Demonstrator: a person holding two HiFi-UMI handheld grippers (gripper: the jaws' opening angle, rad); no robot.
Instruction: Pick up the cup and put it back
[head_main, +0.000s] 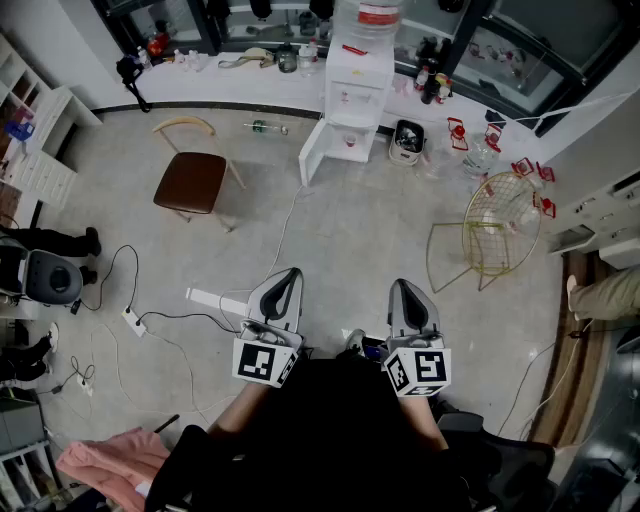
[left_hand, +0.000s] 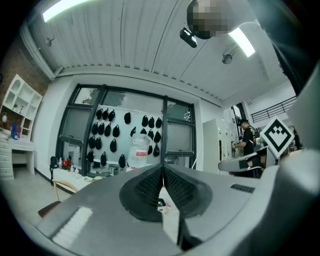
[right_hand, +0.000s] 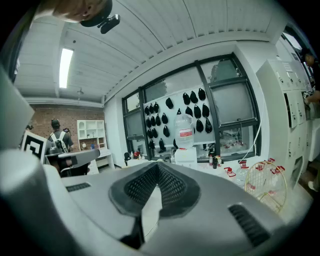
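I cannot make out a cup in any view. In the head view both grippers are held side by side close to the person's body, pointing forward over the grey floor. The left gripper (head_main: 287, 276) has its jaws pressed together with nothing between them. In the left gripper view its dark ribbed pads (left_hand: 150, 187) meet along one line. The right gripper (head_main: 403, 288) is likewise shut and empty, and the right gripper view shows its pads (right_hand: 172, 186) touching at the tip. Small bottles and objects line the far counter (head_main: 250, 75), too small to identify.
A white water dispenser (head_main: 357, 75) stands at the back wall. A brown-seated chair (head_main: 192, 180) is to the left and a gold wire chair (head_main: 495, 225) to the right. Cables and a power strip (head_main: 133, 320) lie on the floor at left, with pink cloth (head_main: 105, 460) nearby.
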